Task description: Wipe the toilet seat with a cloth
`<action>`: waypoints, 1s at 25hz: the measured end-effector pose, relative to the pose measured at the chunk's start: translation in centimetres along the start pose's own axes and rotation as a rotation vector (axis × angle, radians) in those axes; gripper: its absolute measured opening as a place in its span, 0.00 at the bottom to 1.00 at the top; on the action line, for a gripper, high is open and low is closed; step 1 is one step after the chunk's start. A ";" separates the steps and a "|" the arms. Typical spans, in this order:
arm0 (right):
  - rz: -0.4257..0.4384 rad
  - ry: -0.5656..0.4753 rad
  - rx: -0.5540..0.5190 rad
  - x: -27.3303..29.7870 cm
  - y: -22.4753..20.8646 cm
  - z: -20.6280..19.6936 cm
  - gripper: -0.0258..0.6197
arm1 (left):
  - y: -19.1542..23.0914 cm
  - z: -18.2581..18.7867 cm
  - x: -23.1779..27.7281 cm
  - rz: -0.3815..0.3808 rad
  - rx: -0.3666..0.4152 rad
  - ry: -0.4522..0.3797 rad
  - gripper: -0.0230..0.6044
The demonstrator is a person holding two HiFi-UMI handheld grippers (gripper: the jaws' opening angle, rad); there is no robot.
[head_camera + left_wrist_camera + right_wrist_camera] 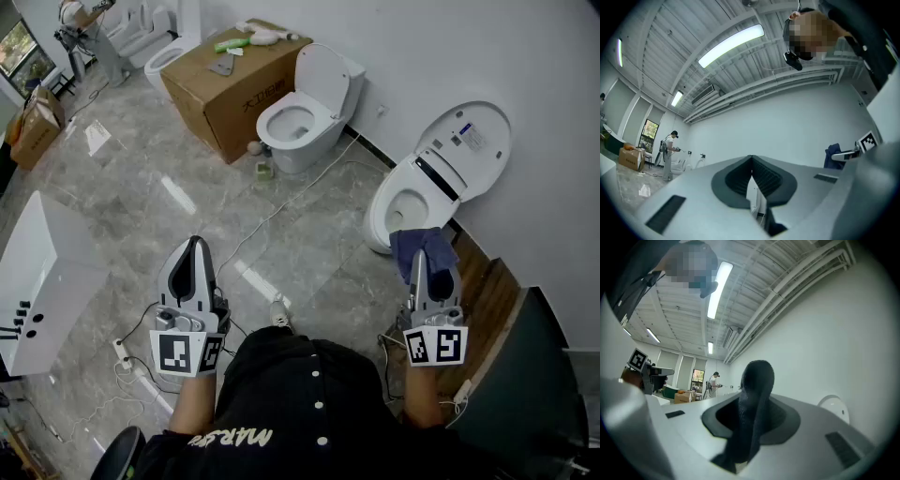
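Note:
A white toilet [403, 202] with its lid [466, 145] raised stands against the right wall in the head view. My right gripper [423, 253] is shut on a dark blue cloth [420, 246], which hangs just in front of the bowl's near rim. The right gripper view shows the cloth [753, 404] pinched between the jaws, standing up, and the toilet lid [835, 405] low at right. My left gripper [195, 246] is held over the floor well left of the toilet, jaws shut with nothing between them [751, 176].
A second open toilet [302, 117] stands further back beside a large cardboard box [230, 80]. A white slab [42, 281] lies at left. Cables [281, 211] run across the marble floor. A wooden board [483, 291] and dark panel [525, 375] stand at right. A person [669, 157] stands far off.

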State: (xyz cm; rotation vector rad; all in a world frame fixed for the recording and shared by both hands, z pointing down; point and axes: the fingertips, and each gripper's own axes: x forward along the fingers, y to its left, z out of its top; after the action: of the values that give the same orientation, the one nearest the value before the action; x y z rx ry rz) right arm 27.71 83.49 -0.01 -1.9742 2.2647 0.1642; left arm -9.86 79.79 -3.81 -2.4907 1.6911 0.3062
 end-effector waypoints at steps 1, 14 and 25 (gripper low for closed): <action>0.001 0.000 -0.001 0.1 0.1 0.0 0.19 | 0.0 0.0 0.0 0.000 0.000 0.000 0.05; 0.013 0.016 0.007 0.6 0.5 -0.7 0.19 | 0.2 -0.6 0.3 -0.002 -0.001 0.017 0.05; -0.024 0.006 0.079 2.6 -0.1 -1.2 0.20 | 1.8 -1.4 2.3 -0.006 -0.011 0.024 0.05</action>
State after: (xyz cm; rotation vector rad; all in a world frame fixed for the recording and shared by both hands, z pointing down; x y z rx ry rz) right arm 27.40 80.75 0.73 -1.9636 2.2138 0.0652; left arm -10.60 76.75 -2.98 -2.5162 1.6956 0.2870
